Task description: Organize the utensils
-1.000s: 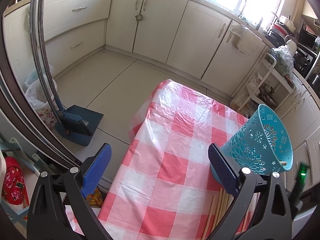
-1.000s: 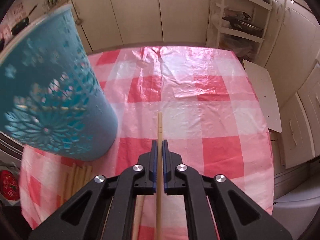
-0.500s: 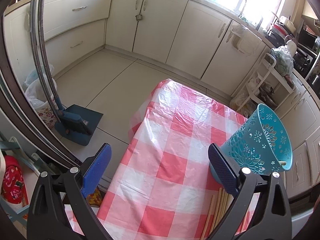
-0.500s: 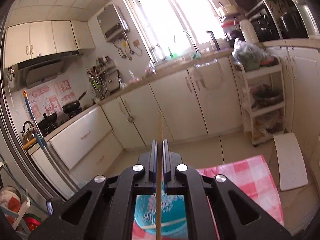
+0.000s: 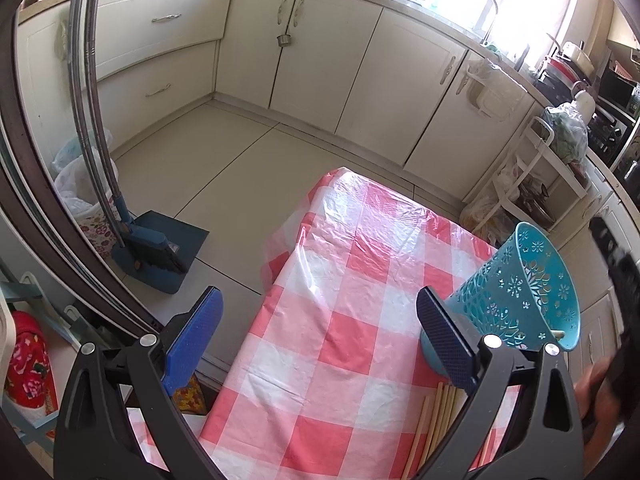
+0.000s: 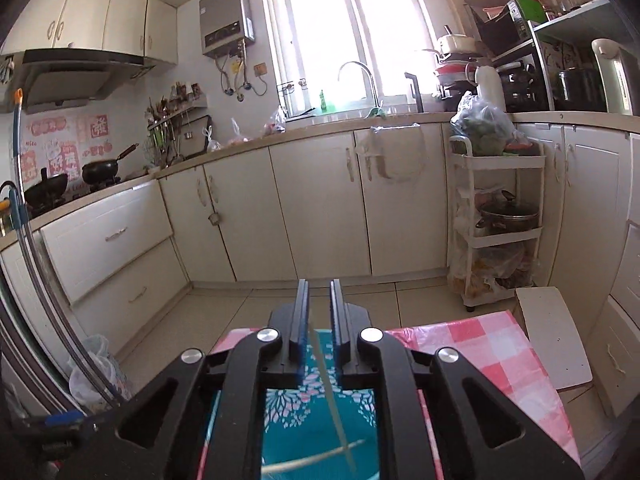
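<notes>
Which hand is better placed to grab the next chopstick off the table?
Left. Its gripper is open and empty, with the chopsticks just below it. The right gripper, above the holder, is opening to drop a chopstick.

Your holder (image 5: 516, 300) stands on the counter (image 5: 340, 320) near its right edge, tilted, with one chopstick (image 6: 340, 412) inside. More chopsticks (image 5: 436, 420) lie on the counter just in front of it. Cabinets (image 5: 320, 60) stand behind, across the floor (image 5: 224, 168).

Blown-out window (image 6: 344, 36) daylight, fisheye warping.
</notes>
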Motion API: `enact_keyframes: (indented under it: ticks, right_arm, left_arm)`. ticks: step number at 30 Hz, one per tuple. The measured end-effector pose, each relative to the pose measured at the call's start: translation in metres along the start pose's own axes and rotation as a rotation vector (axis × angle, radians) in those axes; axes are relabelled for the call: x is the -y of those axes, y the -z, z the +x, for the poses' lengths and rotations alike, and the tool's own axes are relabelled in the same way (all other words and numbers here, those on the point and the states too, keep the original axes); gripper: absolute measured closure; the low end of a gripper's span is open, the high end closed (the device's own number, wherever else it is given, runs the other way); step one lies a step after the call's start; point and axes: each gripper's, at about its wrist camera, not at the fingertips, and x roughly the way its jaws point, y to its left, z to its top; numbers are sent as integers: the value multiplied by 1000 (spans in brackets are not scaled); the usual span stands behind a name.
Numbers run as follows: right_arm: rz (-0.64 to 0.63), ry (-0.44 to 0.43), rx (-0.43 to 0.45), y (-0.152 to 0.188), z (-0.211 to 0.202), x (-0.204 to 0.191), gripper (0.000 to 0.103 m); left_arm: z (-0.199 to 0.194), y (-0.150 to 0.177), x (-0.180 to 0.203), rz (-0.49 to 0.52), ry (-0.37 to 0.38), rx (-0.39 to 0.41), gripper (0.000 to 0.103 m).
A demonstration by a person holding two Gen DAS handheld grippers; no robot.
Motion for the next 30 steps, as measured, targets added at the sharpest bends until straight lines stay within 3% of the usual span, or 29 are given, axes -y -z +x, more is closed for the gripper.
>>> enact_keyframes:
  ticks: [11, 21, 30]
  right_arm:
    - [9, 36, -46, 35, -67, 35, 56]
    - [85, 162, -330, 116, -87, 91, 55]
    - [85, 198, -563, 168, -74, 96, 55]
  left_arm:
    - [-5, -1, -8, -26, 6, 5, 9]
    - [-6, 1, -9, -20, -2, 4, 9]
    - [-8, 1, -11, -20, -8, 5, 9]
